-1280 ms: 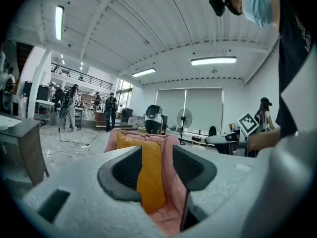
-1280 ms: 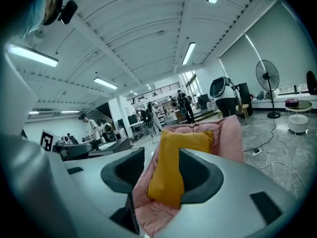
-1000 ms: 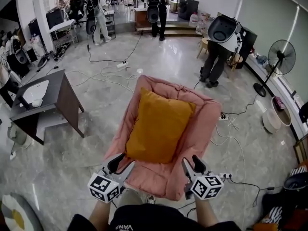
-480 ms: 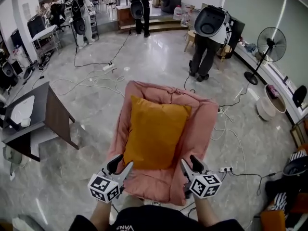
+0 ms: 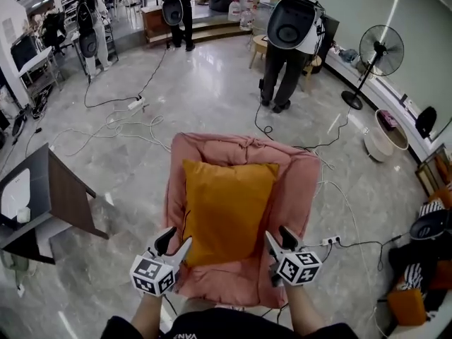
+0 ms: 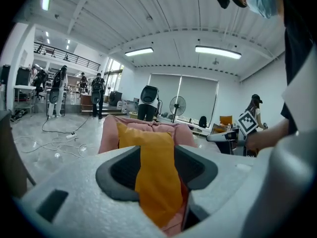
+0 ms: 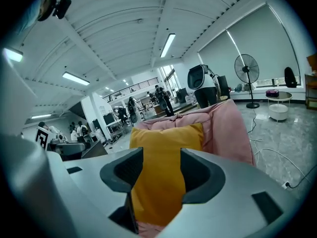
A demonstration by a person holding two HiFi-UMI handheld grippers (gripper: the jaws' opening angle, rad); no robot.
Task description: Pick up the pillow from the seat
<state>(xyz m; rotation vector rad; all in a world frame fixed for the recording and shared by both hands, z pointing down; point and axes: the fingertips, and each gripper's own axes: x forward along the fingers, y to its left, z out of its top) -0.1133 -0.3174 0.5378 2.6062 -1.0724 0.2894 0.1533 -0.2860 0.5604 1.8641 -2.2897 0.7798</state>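
Observation:
An orange pillow [image 5: 224, 207] lies propped on a pink cushioned seat [image 5: 300, 182], upright against its back. My left gripper [image 5: 174, 244] hovers at the pillow's near left corner. My right gripper [image 5: 278, 239] hovers over the seat's near right edge, just right of the pillow. Both have their jaws apart and opening, and nothing lies between the pads. In the left gripper view the pillow [image 6: 146, 143] shows beyond the gap between the jaws. The right gripper view frames the pillow [image 7: 166, 138] the same way, with the pink seat back [image 7: 225, 125] behind it.
A dark desk [image 5: 53, 189] stands left of the seat. Cables [image 5: 120, 122] run over the grey floor, and a power strip [image 5: 329, 241] lies by the seat's right side. A person [image 5: 289, 41] stands beyond the seat. A floor fan [image 5: 374, 54] is at the far right.
The head view has shifted, so the seat and pillow now sit squarer and more central, and the desk has slid left. Both grippers stay at the seat's near edge.

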